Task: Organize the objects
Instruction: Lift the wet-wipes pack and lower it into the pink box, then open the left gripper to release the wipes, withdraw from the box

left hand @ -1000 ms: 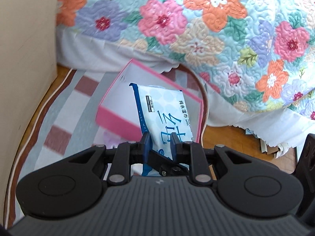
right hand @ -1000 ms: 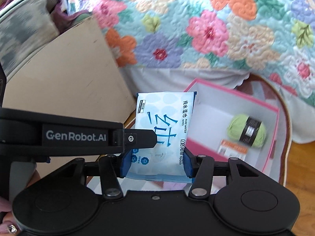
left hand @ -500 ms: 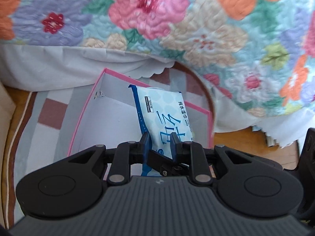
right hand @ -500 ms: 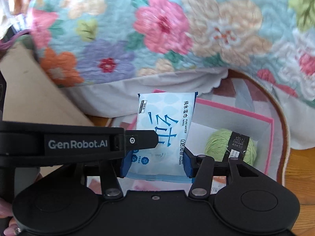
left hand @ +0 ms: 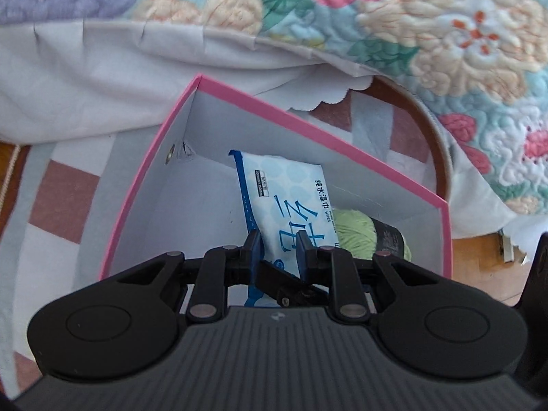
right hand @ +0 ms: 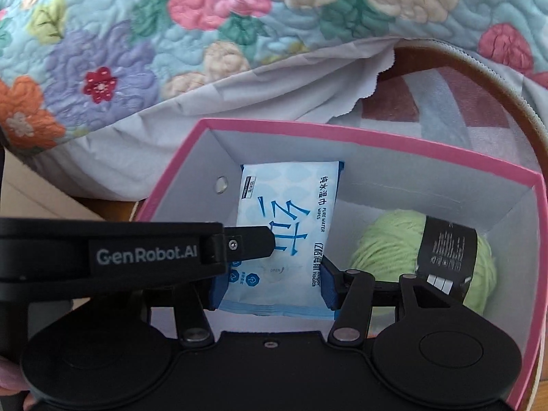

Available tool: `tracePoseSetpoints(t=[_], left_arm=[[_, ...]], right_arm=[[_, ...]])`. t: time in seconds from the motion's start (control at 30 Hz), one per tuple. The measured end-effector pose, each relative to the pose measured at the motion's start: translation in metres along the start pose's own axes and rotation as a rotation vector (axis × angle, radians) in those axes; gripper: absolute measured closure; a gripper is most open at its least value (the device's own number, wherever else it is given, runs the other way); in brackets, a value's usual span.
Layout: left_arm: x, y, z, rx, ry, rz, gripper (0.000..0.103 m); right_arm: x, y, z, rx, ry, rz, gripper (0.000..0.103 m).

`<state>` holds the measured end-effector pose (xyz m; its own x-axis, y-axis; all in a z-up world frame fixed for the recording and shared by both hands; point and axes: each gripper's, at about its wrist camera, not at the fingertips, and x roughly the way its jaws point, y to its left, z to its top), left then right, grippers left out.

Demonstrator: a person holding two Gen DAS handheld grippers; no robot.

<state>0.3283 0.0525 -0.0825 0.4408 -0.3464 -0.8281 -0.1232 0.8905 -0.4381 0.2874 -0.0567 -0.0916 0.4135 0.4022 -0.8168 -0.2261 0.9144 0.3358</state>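
Observation:
A light blue pack of wet wipes (left hand: 284, 202) (right hand: 284, 219) is held by both grippers inside a pink box with white walls (left hand: 147, 185) (right hand: 359, 133). My left gripper (left hand: 277, 246) is shut on the pack's edge. My right gripper (right hand: 270, 284) is shut across the pack's width, and the left gripper's finger crosses in front of it in the right wrist view. A green ball of yarn (right hand: 394, 246) (left hand: 356, 236) with a black label lies in the box, to the right of the pack.
The box stands on a striped rug (left hand: 65, 202) with a brown border (right hand: 493, 78). A floral quilt (left hand: 445, 34) (right hand: 137, 34) with a white skirt hangs just behind the box. A wooden floor (left hand: 479, 263) shows at right. A beige board (right hand: 30, 202) is at left.
Both grippers have moved forward and down with the wipes pack, from above the near side of the box to inside it. The yarn now shows in the left wrist view.

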Motion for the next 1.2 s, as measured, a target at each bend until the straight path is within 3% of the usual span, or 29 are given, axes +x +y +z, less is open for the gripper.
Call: tracePoseSetpoints(t=[0.17, 0.27, 0.47, 0.57, 0.67, 0.83, 1.03, 1.2], left_arm=[[0.0, 0.005, -0.006, -0.06, -0.024, -0.018, 0.082], [-0.014, -0.002, -0.011, -0.032, -0.064, 0.02, 0.074], [-0.052, -0.024, -0.03, 0.094, -0.016, 0.097, 0.069], [-0.081, -0.026, -0.042, 0.13, -0.008, 0.13, 0.061], [-0.113, -0.023, -0.054, 0.131, -0.011, 0.119, 0.06], [-0.159, -0.031, -0.073, 0.176, 0.028, 0.104, 0.053], [-0.214, -0.048, -0.102, 0.284, -0.002, 0.143, 0.046], [-0.238, -0.051, -0.134, 0.302, 0.0, 0.117, 0.044]], right_arm=[[0.005, -0.004, -0.007, -0.059, 0.014, -0.041, 0.035], [-0.009, -0.009, -0.01, -0.058, -0.009, -0.014, 0.028], [-0.062, -0.009, -0.021, -0.14, -0.019, 0.054, 0.028], [-0.096, 0.002, -0.031, -0.233, -0.068, 0.049, 0.028], [-0.127, 0.018, -0.044, -0.336, -0.103, 0.015, 0.028], [-0.168, 0.039, -0.066, -0.407, -0.102, 0.03, 0.028], [-0.202, 0.067, -0.107, -0.497, -0.101, 0.071, 0.028], [-0.218, 0.08, -0.141, -0.523, -0.1, 0.146, 0.028]])
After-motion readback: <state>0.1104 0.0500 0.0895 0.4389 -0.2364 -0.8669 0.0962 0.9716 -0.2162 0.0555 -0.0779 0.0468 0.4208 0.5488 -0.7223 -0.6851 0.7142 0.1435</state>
